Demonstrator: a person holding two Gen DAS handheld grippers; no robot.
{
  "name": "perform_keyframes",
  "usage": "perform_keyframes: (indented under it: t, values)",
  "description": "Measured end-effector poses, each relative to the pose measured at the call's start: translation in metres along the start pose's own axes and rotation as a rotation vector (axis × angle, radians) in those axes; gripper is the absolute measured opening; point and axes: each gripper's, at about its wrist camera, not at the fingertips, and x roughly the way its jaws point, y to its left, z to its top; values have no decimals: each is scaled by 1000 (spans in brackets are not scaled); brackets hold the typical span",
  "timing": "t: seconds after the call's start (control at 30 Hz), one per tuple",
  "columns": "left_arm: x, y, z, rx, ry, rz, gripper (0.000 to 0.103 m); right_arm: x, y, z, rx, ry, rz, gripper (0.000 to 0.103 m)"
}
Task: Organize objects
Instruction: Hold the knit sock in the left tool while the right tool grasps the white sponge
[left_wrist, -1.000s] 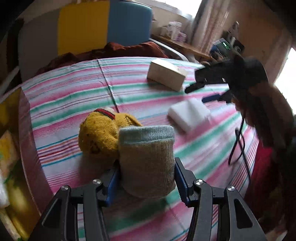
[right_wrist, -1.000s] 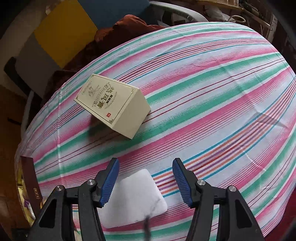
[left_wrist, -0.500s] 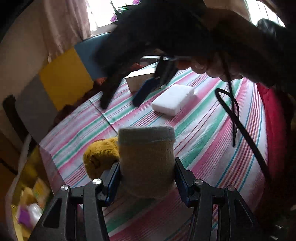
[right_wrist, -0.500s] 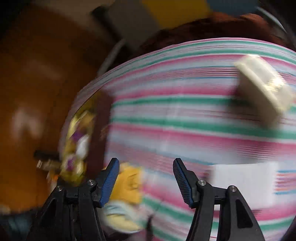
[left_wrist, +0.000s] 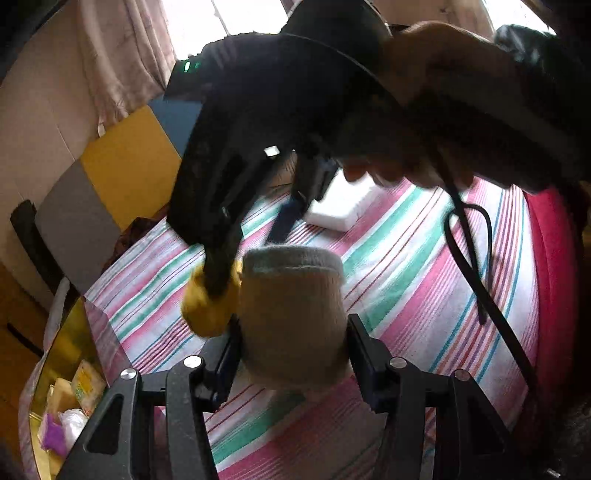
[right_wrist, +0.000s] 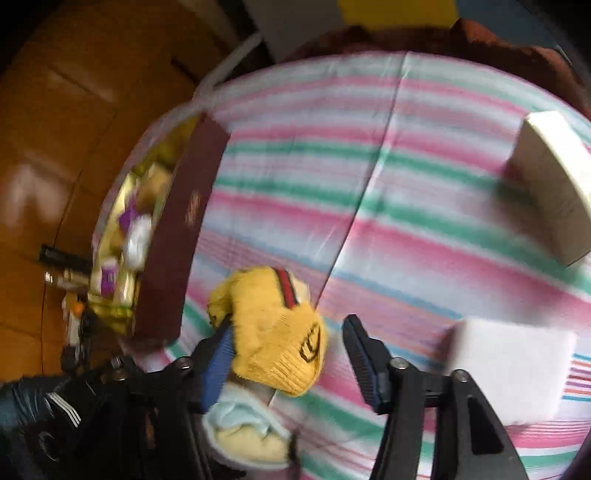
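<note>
left gripper: fingers clamped on grey sock;
right gripper: closing around yellow sock, not yet clamped;
yellow sock: just left of grey sock

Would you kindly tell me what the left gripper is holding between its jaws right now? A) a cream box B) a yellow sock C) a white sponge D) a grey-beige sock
D: in the left wrist view the left gripper has both jaws pressed against the grey-beige sock, while the yellow sock sits beside it under the right gripper.
</note>
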Motion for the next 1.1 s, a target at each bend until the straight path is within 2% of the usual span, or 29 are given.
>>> perform_keyframes:
  t: [0.07, 0.27, 0.43, 0.63, 0.9, 1.03, 1.1]
  values:
    - [-1, 2, -1, -12, 0, -3, 55, -10, -10, 2, 38, -48, -21, 54]
    - [-1, 18, -2, -96, 17, -33, 55, -19, -38, 6, 165, -77, -42, 55]
    - [0, 31, -4, -170, 37, -65, 55, -22, -47, 9, 221, -110, -61, 56]
    - [-11, 20, -14, -212, 51, -84, 55, -33, -60, 6, 287, -156, -88, 56]
    - [-14, 23, -18, -227, 53, -102, 54, -53, -94, -12, 510, -184, -134, 56]
    - [-13, 25, -20, -246, 43, -117, 54, -73, -85, -27, 553, -213, -164, 56]
    - [-14, 27, -21, -258, 38, -123, 54, -74, -79, -34, 567, -188, -184, 60]
